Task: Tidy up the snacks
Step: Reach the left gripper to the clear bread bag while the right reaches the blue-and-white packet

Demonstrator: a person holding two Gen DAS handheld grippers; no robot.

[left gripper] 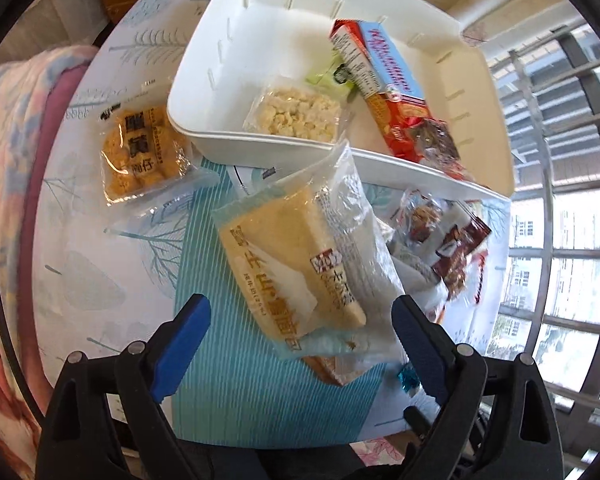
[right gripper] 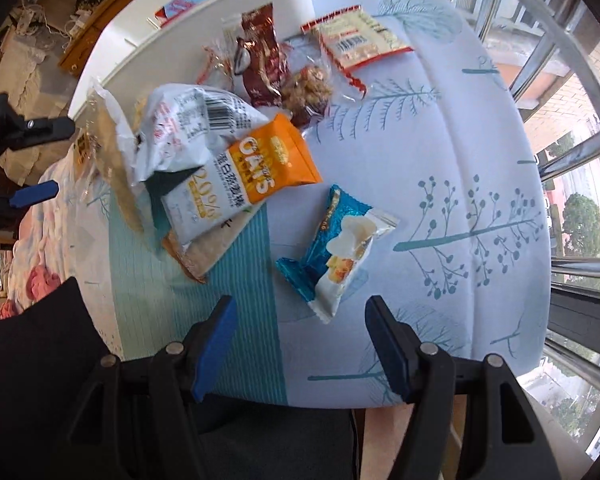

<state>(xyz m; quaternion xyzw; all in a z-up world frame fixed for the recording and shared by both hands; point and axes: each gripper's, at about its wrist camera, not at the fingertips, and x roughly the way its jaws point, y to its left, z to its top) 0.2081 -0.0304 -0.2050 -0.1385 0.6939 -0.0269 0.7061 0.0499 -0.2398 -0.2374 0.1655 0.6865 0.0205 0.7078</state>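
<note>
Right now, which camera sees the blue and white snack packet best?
The right wrist view. The blue and white snack packet lies whole on the tablecloth, just ahead of the open right gripper. In the left wrist view only a small blue corner peeks out beside the left gripper's finger.

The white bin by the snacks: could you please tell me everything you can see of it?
The white bin looks like smooth plastic, rectangular with rounded corners and a rolled rim, and short slots run along its upper walls. It stands upright on the leaf-print tablecloth. Inside lie a red and blue box, a clear pack of pale crumbly snack, a green packet and a dark wrapper. Much of its floor is bare. Loose snacks crowd its near wall.
</note>
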